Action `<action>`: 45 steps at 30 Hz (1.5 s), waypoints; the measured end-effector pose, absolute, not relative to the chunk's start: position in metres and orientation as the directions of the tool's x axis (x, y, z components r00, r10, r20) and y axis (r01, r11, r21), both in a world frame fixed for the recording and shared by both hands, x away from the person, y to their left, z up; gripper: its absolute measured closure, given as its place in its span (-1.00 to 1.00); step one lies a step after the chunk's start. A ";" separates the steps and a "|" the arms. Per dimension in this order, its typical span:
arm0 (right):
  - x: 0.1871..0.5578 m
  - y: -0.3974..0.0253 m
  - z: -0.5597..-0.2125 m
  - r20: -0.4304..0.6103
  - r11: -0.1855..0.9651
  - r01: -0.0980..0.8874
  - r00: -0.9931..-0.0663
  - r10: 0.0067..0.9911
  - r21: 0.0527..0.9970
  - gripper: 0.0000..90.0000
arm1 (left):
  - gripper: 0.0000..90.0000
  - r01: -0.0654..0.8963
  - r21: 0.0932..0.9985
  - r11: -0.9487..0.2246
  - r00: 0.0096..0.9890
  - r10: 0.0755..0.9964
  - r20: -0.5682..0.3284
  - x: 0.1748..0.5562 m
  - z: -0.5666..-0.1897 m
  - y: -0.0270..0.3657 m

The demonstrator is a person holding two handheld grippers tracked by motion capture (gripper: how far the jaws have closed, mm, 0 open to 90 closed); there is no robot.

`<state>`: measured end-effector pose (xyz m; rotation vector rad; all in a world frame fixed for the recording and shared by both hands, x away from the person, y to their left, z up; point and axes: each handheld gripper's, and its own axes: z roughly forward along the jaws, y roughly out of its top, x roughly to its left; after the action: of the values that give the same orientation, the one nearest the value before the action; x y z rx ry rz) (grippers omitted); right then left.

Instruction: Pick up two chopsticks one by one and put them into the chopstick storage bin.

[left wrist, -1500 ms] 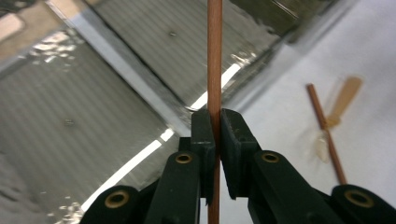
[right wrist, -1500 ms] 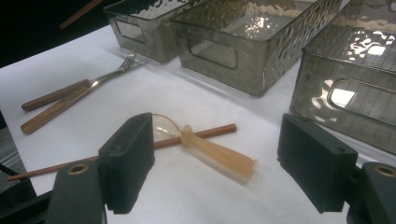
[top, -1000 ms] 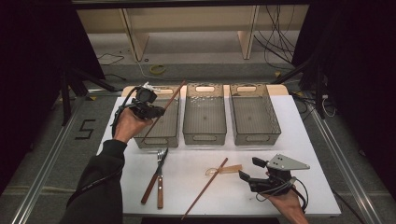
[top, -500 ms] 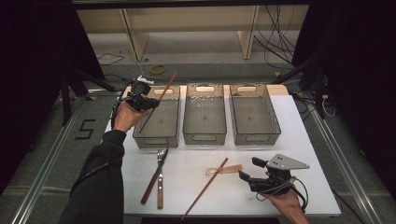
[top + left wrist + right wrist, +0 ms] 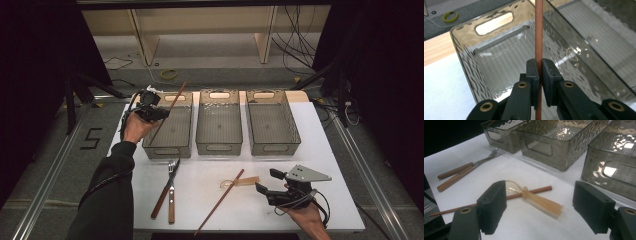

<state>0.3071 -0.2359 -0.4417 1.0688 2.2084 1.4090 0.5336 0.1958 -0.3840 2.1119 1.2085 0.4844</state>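
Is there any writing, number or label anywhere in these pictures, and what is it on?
"5" – a large dark numeral marked on the grey floor, left of the white table, in the high view.
No other text is readable: the three bins, the chopstick in the left hand-held gripper, the fork and the spoon bear no lettering that I can see.

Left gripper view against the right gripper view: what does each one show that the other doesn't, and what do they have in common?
Left gripper view: the left claw shut on a brown chopstick over a bin, and a yellow ring on the floor beyond.
Right gripper view: the right claw open above a translucent spoon lying across a second chopstick, with wood-handled cutlery farther off.
Shared: the left bin and the white tabletop.
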 end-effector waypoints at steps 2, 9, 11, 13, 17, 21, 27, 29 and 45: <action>0.307 -0.236 -0.442 0.127 0.238 0.423 -0.673 0.728 0.875 -0.38 | 0.86 0.628 0.690 -0.361 0.502 0.865 -0.005 0.534 -0.388 0.197; 0.307 -0.236 -0.442 0.129 0.238 0.424 -0.675 0.727 0.874 -0.38 | 0.85 0.647 0.682 -0.342 0.486 0.874 -0.023 0.535 -0.399 0.200; 0.307 -0.235 -0.442 0.129 0.237 0.423 -0.674 0.727 0.874 -0.38 | 0.85 0.652 0.677 -0.343 0.489 0.872 -0.030 0.535 -0.401 0.199; 0.307 -0.236 -0.442 0.129 0.237 0.423 -0.674 0.727 0.874 -0.38 | 0.83 0.664 0.667 -0.338 0.485 0.874 -0.040 0.536 -0.403 0.198; 0.307 -0.236 -0.442 0.130 0.236 0.423 -0.674 0.727 0.875 -0.38 | 0.67 0.680 0.664 -0.312 0.466 0.883 -0.061 0.537 -0.404 0.199; 0.307 -0.236 -0.442 0.131 0.236 0.425 -0.674 0.727 0.874 -0.38 | 0.43 0.680 0.670 -0.299 0.466 0.881 -0.079 0.532 -0.397 0.199; 0.307 -0.236 -0.441 0.130 0.236 0.422 -0.674 0.727 0.875 -0.38 | 0.08 0.681 0.679 -0.273 0.478 0.869 -0.129 0.514 -0.381 0.196; 0.307 -0.236 -0.441 0.130 0.234 0.423 -0.673 0.728 0.875 -0.38 | -0.04 0.674 0.688 -0.271 0.489 0.861 -0.140 0.504 -0.375 0.193; 0.306 -0.236 -0.441 0.130 0.234 0.424 -0.672 0.729 0.875 -0.38 | -0.41 0.652 0.695 -0.303 0.565 0.805 -0.179 0.427 -0.370 0.163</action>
<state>0.3061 -0.2357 -0.4409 1.0727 2.2066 1.4114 0.4273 0.1630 -0.3699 2.0483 1.1640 0.2609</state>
